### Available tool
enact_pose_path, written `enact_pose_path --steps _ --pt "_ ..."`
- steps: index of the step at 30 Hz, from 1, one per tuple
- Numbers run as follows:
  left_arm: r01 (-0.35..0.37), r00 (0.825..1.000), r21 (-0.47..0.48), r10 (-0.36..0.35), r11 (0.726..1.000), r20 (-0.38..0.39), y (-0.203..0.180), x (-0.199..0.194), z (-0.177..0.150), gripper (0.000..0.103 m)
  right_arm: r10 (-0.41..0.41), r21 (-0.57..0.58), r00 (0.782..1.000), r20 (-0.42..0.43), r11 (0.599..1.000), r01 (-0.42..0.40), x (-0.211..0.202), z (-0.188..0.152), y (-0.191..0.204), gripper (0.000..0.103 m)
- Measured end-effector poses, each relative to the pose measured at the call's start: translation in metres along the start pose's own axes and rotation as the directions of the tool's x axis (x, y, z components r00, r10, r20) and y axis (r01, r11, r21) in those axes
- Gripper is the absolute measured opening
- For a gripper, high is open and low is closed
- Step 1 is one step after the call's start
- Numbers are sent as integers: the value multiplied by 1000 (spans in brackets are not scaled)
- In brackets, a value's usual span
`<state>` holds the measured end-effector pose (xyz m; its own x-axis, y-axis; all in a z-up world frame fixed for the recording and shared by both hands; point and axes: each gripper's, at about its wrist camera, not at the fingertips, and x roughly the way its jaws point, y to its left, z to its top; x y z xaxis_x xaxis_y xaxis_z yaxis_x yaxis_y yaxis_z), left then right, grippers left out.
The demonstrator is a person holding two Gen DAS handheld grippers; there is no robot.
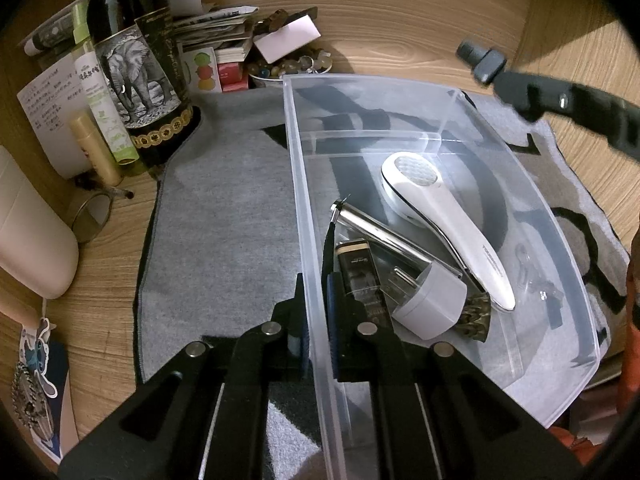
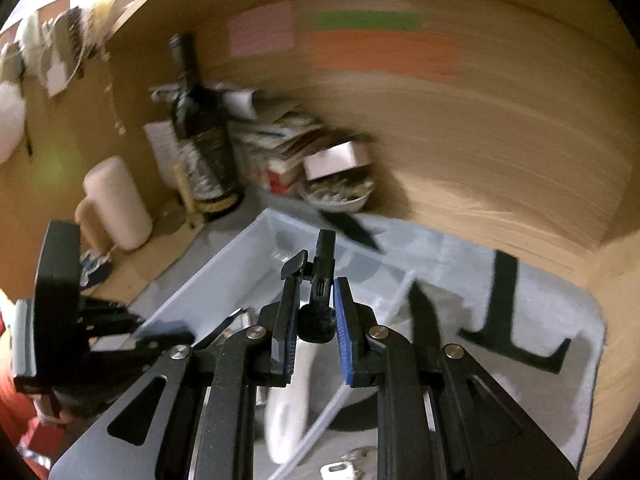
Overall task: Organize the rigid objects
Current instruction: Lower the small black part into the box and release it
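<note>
L tongs (image 1: 316,336) clamp bin wall (image 1: 304,216) — R tongs (image 2: 316,320) grip black gadget (image 2: 322,280).

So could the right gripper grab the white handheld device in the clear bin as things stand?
Probably not yet: the right gripper is shut on a small black gadget, so its jaws are occupied. The white device itself lies uncovered in the open-topped bin.

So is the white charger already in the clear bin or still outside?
In. The charger lies on the floor of the bin, beside the white handheld device.
</note>
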<state>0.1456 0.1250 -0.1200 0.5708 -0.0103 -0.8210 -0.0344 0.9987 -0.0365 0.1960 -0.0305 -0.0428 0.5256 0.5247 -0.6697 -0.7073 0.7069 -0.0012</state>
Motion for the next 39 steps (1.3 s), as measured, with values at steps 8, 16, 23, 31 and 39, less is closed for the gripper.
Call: enact_pose_path --steps 8,16,23,31,39 --pt "-1 1000 -1 1 1000 0 0 0 0 7 18 -81 992 -126 996 -28 36 -15 24 16" --pt "-1 1000 1 1 1000 1 0 0 0 7 3 -138 981 -196 990 -31 56 -26 34 16" --pt "-3 1000 4 3 1000 0 0 0 1 7 -2 -165 974 -226 986 -36 61 -28 39 16" --pt "-3 1000 4 3 1000 1 0 0 1 7 -2 -159 978 -210 987 -32 56 -28 40 16" --pt "-3 1000 3 3 1000 1 0 0 1 7 -15 -137 994 -110 991 -1 25 -20 33 42"
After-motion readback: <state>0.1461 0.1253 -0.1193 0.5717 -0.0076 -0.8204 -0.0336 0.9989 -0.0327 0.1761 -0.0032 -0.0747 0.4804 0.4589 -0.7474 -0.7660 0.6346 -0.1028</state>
